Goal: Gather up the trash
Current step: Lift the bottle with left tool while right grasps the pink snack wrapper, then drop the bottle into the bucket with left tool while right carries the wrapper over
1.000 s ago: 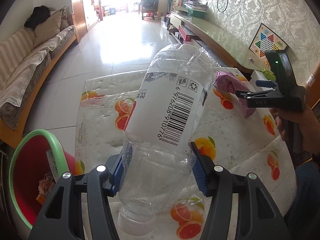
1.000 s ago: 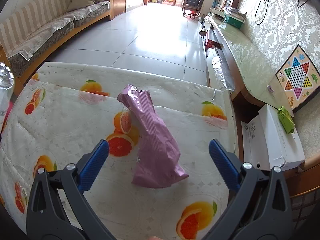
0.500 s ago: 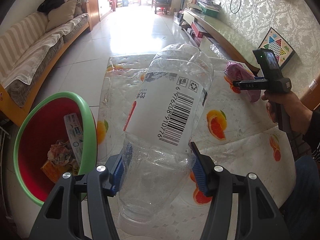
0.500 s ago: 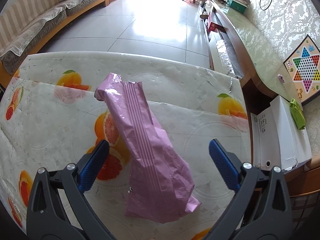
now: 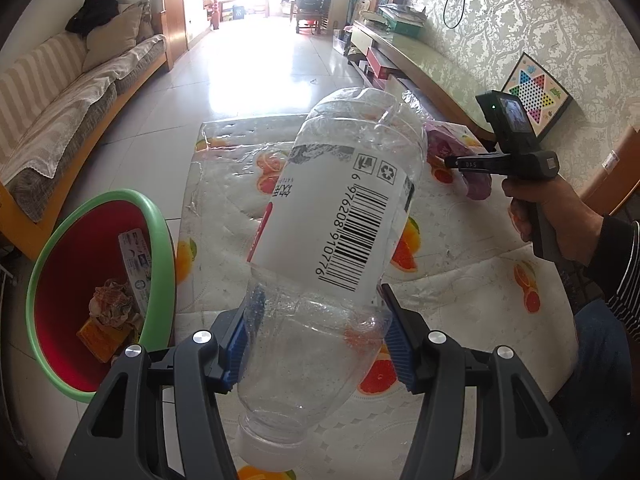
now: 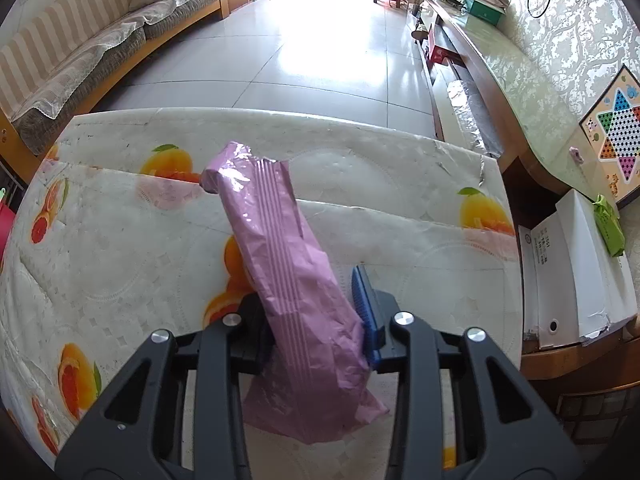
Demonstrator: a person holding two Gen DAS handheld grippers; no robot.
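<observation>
Left wrist view: the left hand-held gripper [image 5: 316, 340] clamps a clear plastic bottle [image 5: 336, 240], barcode 6 976208 910776, above the counter [image 5: 460, 280] edge beside a green-rimmed red bin [image 5: 160, 240].

Right wrist view: the right hand-held gripper [image 6: 316, 320] is closing on a pink wrapper [image 6: 288, 280] lying mid-counter.

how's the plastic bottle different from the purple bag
The plastic bottle is clear and rigid, with a white barcoded label; the purple bag is opaque, crinkled film. The bottle hangs cap down, off the table; the bag's lower end still rests on the table. Both sit between a tool's blue pads.
</observation>
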